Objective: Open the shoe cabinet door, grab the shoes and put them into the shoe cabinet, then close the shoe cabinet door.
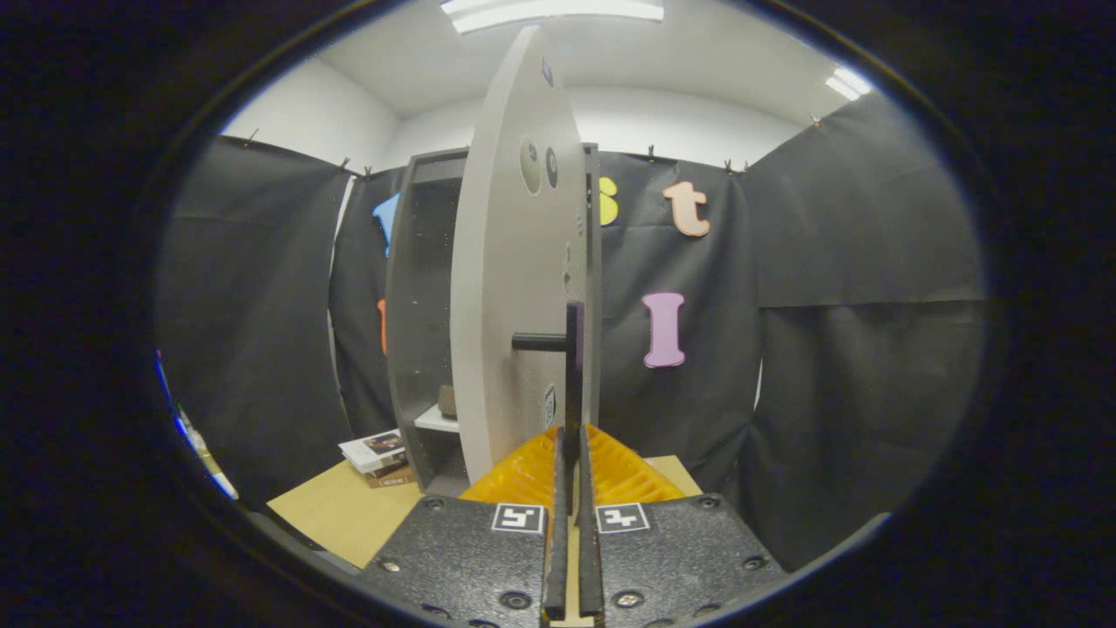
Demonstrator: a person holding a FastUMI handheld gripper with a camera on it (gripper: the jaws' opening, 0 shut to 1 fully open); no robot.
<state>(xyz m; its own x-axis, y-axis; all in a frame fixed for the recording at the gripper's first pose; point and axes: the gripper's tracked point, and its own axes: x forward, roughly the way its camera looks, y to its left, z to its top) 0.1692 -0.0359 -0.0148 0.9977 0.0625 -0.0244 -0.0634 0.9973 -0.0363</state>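
Note:
The grey shoe cabinet stands on a wooden table, its pale door swung out so I see it almost edge-on. A dark vertical bar handle sticks out from the door on a short stub. My gripper is shut on the lower end of that handle, both fingers pressing on it from either side. Through the gap left of the door, a white shelf carries a small brownish thing, too small to identify.
A short stack of books lies on the wooden tabletop left of the cabinet's foot. Black cloth walls close the booth on all sides. The table's front edge runs just left of my gripper body.

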